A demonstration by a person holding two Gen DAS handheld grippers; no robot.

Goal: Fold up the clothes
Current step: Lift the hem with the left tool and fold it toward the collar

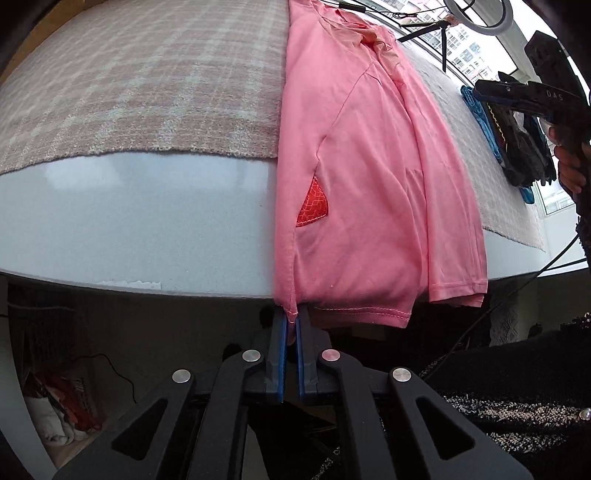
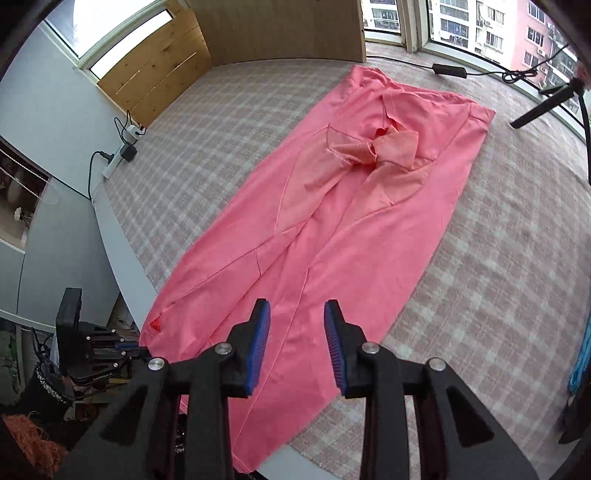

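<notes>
A pink shirt lies lengthwise on the checked cloth, its sides folded in toward the middle. Its hem hangs over the table's front edge. A red patch shows near the hem. My left gripper is shut on the hem's left corner, below the table edge. In the right wrist view the shirt stretches away with a knotted collar at the far end. My right gripper hovers open above the shirt's near part, touching nothing. The left gripper shows at the hem corner beside the patch. The right gripper is held high at the right.
A checked cloth covers the grey table. A pile of dark and blue clothes sits at the right end. A tripod stands at the far right, a power strip at the left edge, wooden boards behind.
</notes>
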